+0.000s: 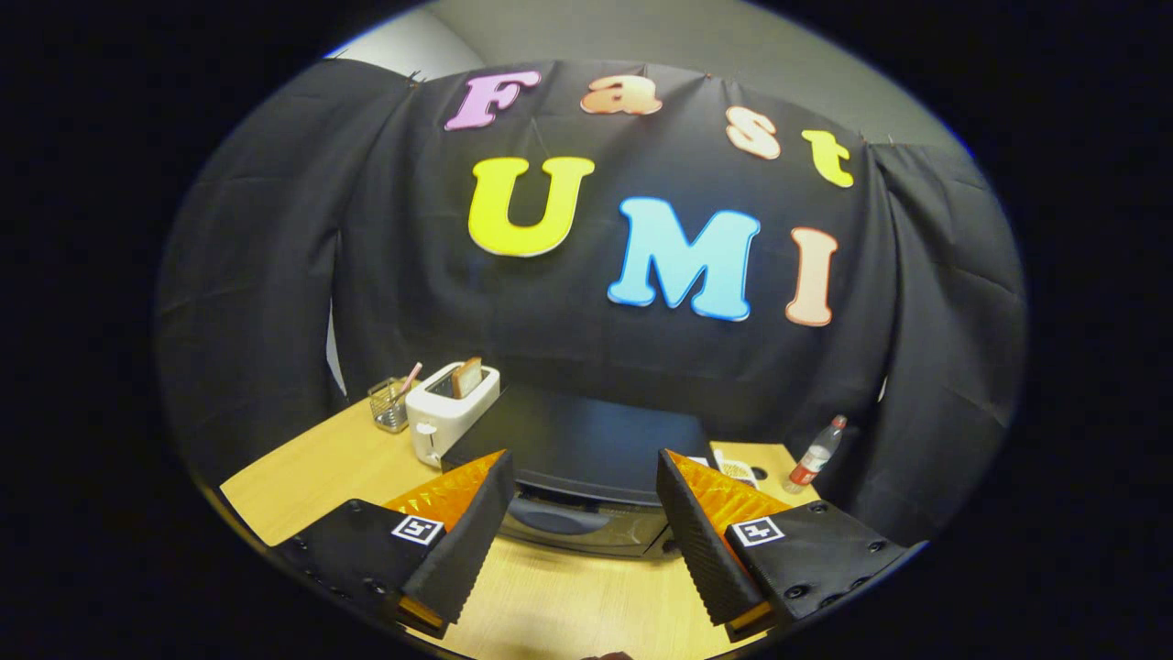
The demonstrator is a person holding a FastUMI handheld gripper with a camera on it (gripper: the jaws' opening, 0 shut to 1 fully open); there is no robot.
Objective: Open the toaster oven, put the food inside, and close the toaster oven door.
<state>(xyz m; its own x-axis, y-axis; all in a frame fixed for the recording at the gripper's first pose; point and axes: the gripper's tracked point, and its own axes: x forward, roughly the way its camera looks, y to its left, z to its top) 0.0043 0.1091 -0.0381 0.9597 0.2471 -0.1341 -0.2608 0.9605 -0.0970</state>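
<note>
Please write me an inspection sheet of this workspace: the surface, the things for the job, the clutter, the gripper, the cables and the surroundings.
Surface: light wooden table, bare just ahead of the fingers.
Job's things: dark toaster oven beyond the fingers, door closed, handle toward the gripper; a small dish of food sits beside it, too small to identify.
Clutter: white toaster with a bread slice standing in its slot; wire basket behind it; plastic bottle upright near the far corner.
Gripper: gripper open, fingers spread apart, holding nothing.
Cables: nothing seen.
Surroundings: black cloth wall around the table.
</note>
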